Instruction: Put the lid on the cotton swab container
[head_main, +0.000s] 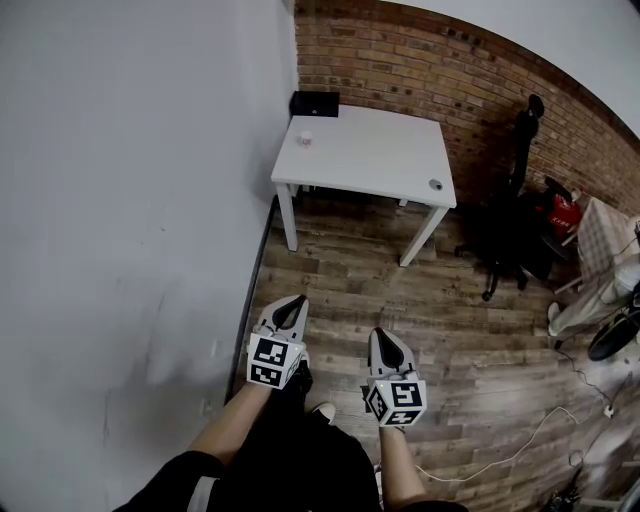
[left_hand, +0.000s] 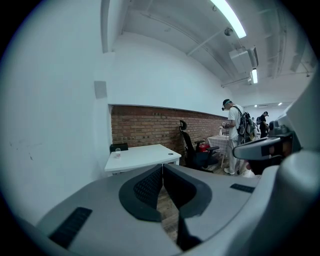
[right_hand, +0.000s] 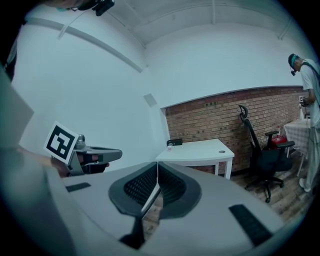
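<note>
Left hand-held gripper (head_main: 299, 299) and right hand-held gripper (head_main: 379, 333) shut, empty; rectangular white table (head_main: 370, 150) before brick wall (head_main: 420, 70)

Left gripper (head_main: 293, 302): white shell, black textured pads (left_hand: 150, 187) — black-and-white marker cube (head_main: 272, 360) at the back.
Right gripper (head_main: 381, 336): same white-and-black build, with its own cube (head_main: 397, 400).
Clothing: black short sleeves (head_main: 185, 475), dark trousers (head_main: 300, 460).

Bright ceiling striplights (left_hand: 228, 19), fisheye-warped edges.

left gripper (left_hand: 163, 168) jaws together, white table (left_hand: 142, 154) ahead
</note>
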